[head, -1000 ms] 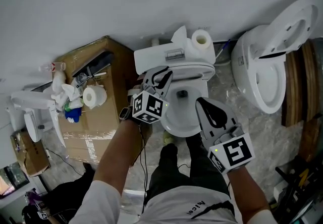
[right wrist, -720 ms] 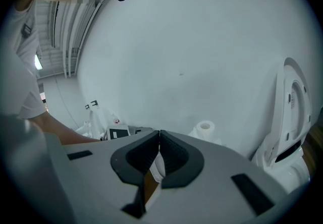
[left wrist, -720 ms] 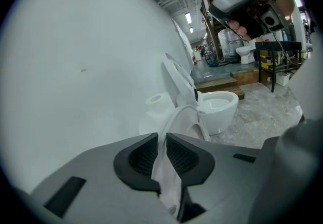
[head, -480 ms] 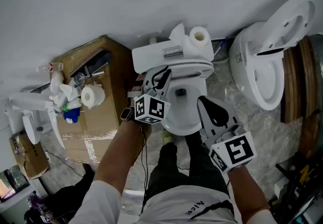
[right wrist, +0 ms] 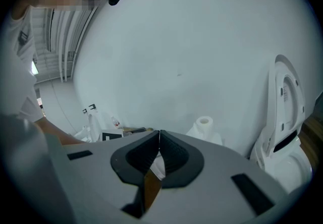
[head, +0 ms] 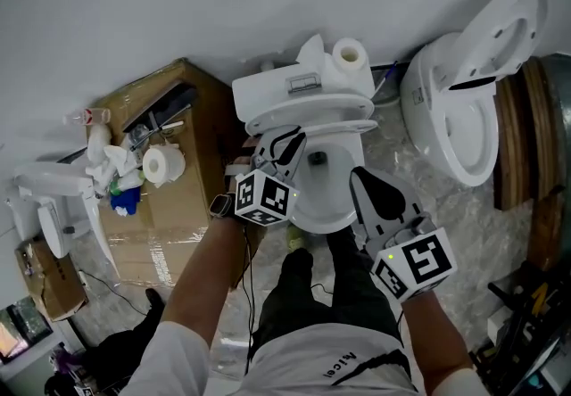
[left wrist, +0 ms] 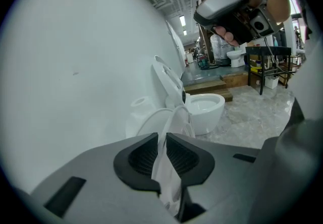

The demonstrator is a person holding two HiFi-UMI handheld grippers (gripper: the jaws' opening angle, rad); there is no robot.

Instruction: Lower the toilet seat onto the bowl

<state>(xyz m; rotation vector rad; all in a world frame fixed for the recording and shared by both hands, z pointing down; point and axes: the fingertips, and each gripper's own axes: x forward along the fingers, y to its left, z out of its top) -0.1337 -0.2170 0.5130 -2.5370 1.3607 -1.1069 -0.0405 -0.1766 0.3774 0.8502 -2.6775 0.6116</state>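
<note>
A white toilet stands against the wall, its tank [head: 299,91] at the back and its bowl [head: 328,202] in front of the person's legs. The toilet seat [head: 314,127] is tilted above the bowl. My left gripper [head: 287,144] is at the seat's left edge, shut on it. In the left gripper view the thin white seat edge [left wrist: 165,180] is pinched between the ribbed pads of the left gripper [left wrist: 162,140]. My right gripper [head: 375,193] hovers to the right of the bowl, apart from the seat. In its own view the right gripper [right wrist: 158,140] is shut on nothing.
A second toilet [head: 455,113] with its lid raised stands at the right. A cardboard box [head: 183,207] at the left carries a paper roll [head: 159,167] and spray bottles. Another paper roll [head: 350,53] sits on the tank. The white wall is close behind.
The left gripper keeps its hold on the seat and has shifted slightly. The right gripper has barely moved. The head view has drifted a little.
</note>
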